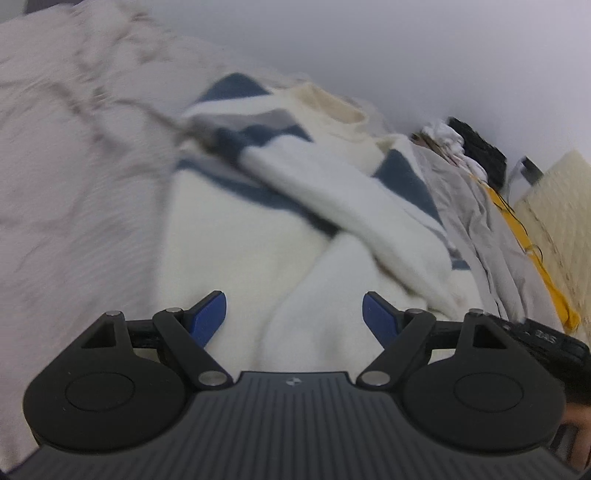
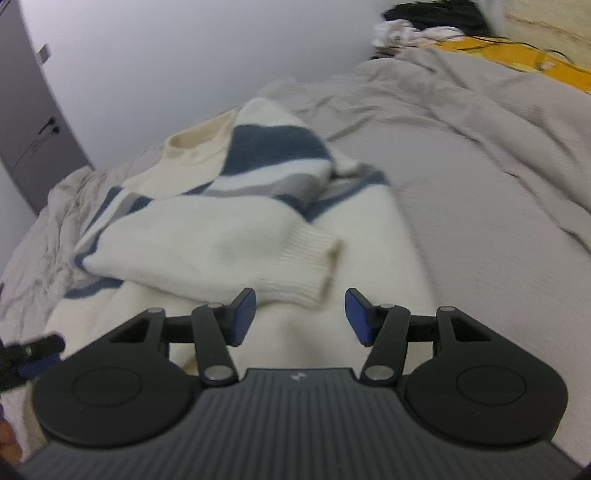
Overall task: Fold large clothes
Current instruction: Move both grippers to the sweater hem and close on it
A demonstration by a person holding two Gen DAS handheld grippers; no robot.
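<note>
While the left wrist view is smeared with blur, the left gripper [image 1: 294, 314] shows plainly at the bottom centre, its blue-padded fingers [image 1: 208, 317] spread wide with nothing between them. Beyond it, filling the middle of the frame, lies the sweater [image 1: 229, 236], cream with navy and grey stripes, spread on a pale grey bedsheet [image 1: 62, 206] that takes up the left side. One cream sleeve [image 1: 332, 199] is folded across the body, running from centre toward lower right. The collar [image 1: 332, 103] sits at upper centre. Along the right edge a rumpled grey cover [image 1: 480, 221] borders a yellow strip of cloth [image 1: 532, 251], with a dark heap [image 1: 476, 147] at upper right. A black part of the other gripper [image 1: 546, 336] pokes in at lower right.

From the right wrist view, the right gripper [image 2: 300, 317] sits at bottom centre, its fingers [image 2: 243, 317] also well parted and empty, just short of the ribbed cuff [image 2: 314, 269] of the folded sleeve. Here the sweater [image 2: 184, 236] occupies the left and centre, collar [image 2: 192, 144] toward upper left, with the bedsheet [image 2: 498, 240] stretching to the right. Yellow cloth [image 2: 517, 59] and a dark pile [image 2: 432, 14] lie along the top right, and a grey door [image 2: 26, 122] stands at the left edge.
</note>
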